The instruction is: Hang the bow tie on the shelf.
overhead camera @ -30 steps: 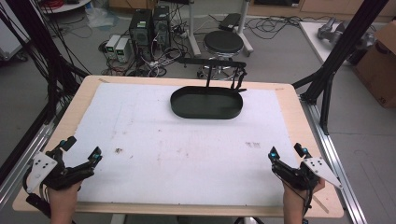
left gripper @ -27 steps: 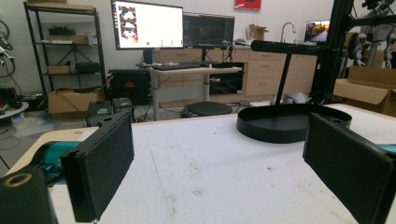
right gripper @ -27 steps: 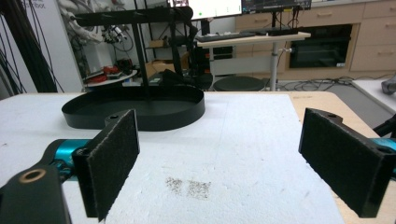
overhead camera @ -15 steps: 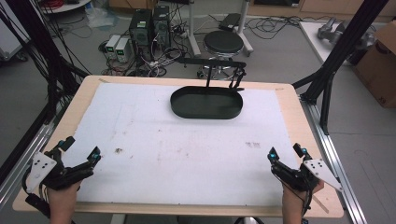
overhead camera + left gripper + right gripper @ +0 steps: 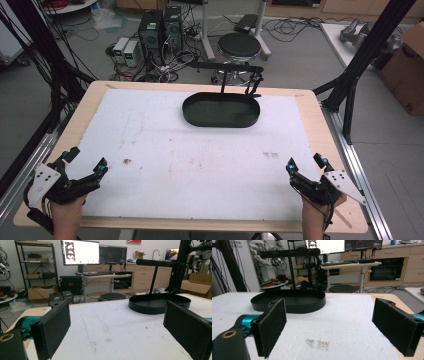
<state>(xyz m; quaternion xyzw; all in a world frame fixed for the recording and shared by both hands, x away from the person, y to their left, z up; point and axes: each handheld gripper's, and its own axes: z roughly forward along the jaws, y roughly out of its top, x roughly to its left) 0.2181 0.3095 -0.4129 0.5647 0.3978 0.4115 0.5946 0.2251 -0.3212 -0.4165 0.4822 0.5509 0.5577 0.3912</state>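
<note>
A black oval tray (image 5: 221, 111) (image 5: 159, 304) (image 5: 288, 300) sits at the far middle of the white foam-topped table (image 5: 200, 150), with a black T-shaped stand (image 5: 225, 67) rising from its back rim. My left gripper (image 5: 87, 160) rests near the front left corner, held by a hand, jaws open with nothing between them. Its black pads (image 5: 52, 328) frame bare foam in the left gripper view. My right gripper (image 5: 306, 163) rests near the front right corner, also open and holding nothing. Its pads (image 5: 273, 325) stand wide apart, well short of the tray.
Dark frame posts (image 5: 365, 55) stand at both table sides. A round stool (image 5: 239, 46), computer towers (image 5: 160, 25) and cables lie on the floor behind the table. A cardboard box (image 5: 407, 70) sits at the far right. The foam carries small dirt marks (image 5: 270, 155).
</note>
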